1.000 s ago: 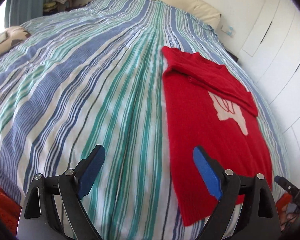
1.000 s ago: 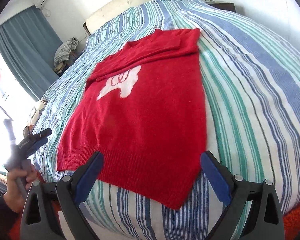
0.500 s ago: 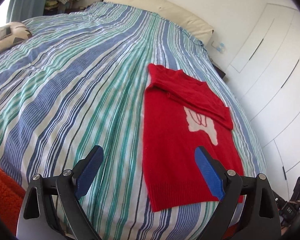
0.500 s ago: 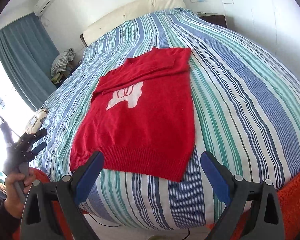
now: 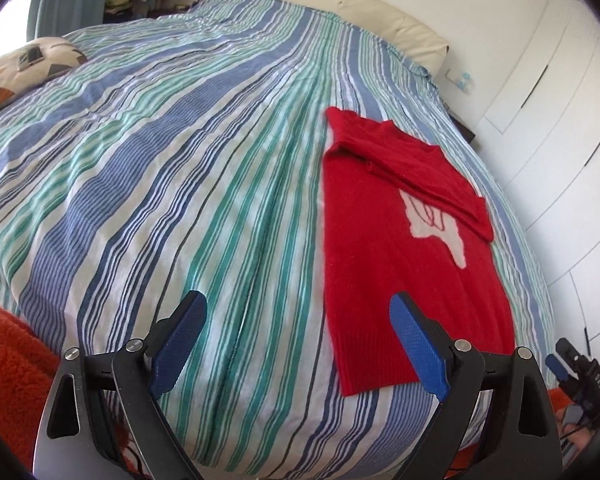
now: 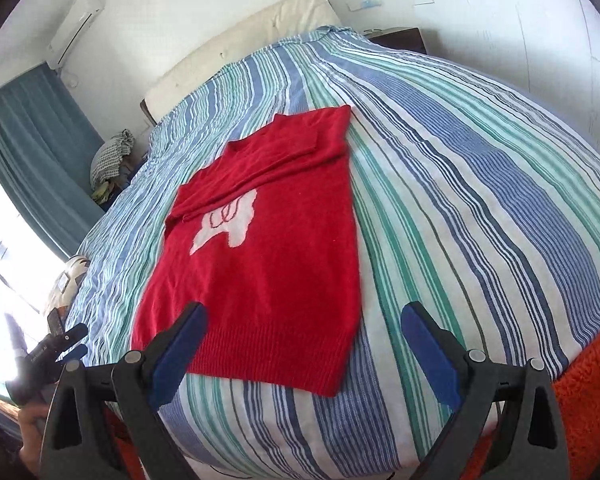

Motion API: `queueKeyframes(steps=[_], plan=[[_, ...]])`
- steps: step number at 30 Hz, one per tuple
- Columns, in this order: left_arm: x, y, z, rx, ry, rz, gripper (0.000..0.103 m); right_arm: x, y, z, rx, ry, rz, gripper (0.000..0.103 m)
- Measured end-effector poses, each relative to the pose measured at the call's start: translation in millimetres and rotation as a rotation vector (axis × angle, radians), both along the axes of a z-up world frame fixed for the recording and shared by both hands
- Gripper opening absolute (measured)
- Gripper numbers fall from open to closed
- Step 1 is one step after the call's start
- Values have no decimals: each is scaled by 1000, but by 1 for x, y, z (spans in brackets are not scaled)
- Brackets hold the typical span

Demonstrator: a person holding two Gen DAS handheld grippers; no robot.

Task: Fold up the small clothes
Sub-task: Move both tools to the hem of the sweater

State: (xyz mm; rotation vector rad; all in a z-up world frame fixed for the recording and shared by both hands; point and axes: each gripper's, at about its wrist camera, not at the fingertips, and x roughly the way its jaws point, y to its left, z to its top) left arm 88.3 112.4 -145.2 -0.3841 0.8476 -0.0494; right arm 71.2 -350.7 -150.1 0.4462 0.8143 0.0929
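Bedroom setting: we find a bed [image 6: 480, 184] under a striped blue, green and white cover, and on it the task's thing, a red sweater [image 6: 268, 276], lying flat near the foot end, toward the side by the white cupboards. Its sleeves are already folded across the chest, partly covering a white motif; the ribbed hem [image 6: 260, 360] lies nearest us.

We judge the step in hand to be the lengthwise fold, hem toward collar. Both pairs of tongs hang above the foot of the bed, spread wide and holding nothing: the left tongs [image 5: 296, 344] sit off to the side of the sweater's near corner, the right tongs [image 6: 304, 348] over the hem. To do it well, we advise taking the two hem corners together, one per pair, pinching the full knit thickness, lifting evenly and laying the hem square on the shoulders so the folded sleeves stay tucked. An uneven lift could well skew the soft knit.

Containers: we see none in either view, so no contents to report. A pile of cloth [image 6: 112, 156] sits beyond the head of the bed.
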Motion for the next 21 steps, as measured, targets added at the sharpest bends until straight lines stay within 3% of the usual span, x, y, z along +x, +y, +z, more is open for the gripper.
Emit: queueKeyframes(steps=[8,16,21], plan=[[4,-18,-9,41,13,-72,94,2,-21,-17,43,63,-95,96],[7,-36,-14,84,26,-136,94,4,-17,-23,-1,73,-73,96],[9,-21,-9,51,22,-114,94,9,-34,-15,31,49,-106,96]])
